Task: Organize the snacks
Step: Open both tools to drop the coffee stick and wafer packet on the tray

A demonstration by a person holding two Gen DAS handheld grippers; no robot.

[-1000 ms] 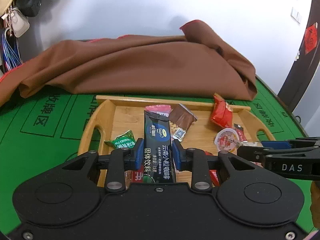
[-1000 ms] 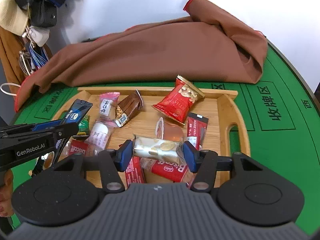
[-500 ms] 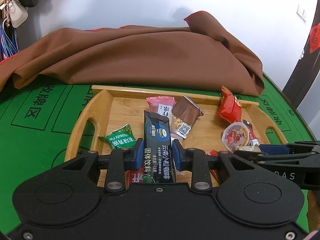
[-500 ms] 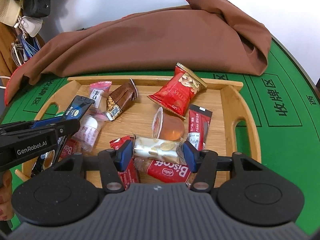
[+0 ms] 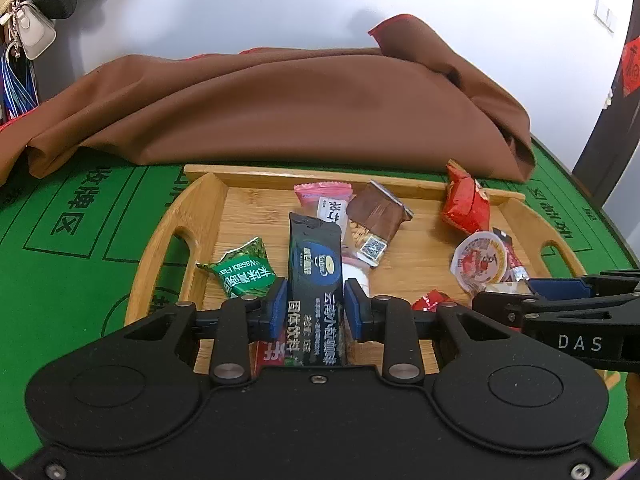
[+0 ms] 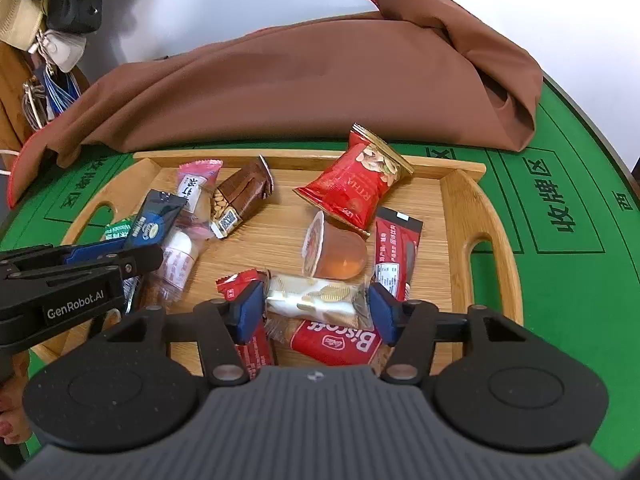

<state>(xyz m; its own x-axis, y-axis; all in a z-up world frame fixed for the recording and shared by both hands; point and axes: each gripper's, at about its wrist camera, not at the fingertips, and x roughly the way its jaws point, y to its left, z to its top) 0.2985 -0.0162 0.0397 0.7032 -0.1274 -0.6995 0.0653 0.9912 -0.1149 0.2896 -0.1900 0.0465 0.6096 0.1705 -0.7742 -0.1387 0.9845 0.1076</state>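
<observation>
since a second ago both views have closed in on the tray, and the gap around the white and gold packet has widened as the right claw's jaws open.

green table carries a heap of brown cloth at the back and a wooden tray in front of it. nearly all the snacks in sight lie inside the tray, loose and overlapping, in no order.

left claw is clamped on a black coffee sachet, held upright over the tray's near left part, not yet set down.

right claw has the white and gold packet between its pads, which now stand just clear of it; the packet lies on a red biscuit pack in the tray.

also in the tray: red nut bag, jelly cup on its side, brown bar, pink candy, green wasabi packet.

by the look of it gathering is almost done; releasing the 2 held items and any tidying remain.
</observation>
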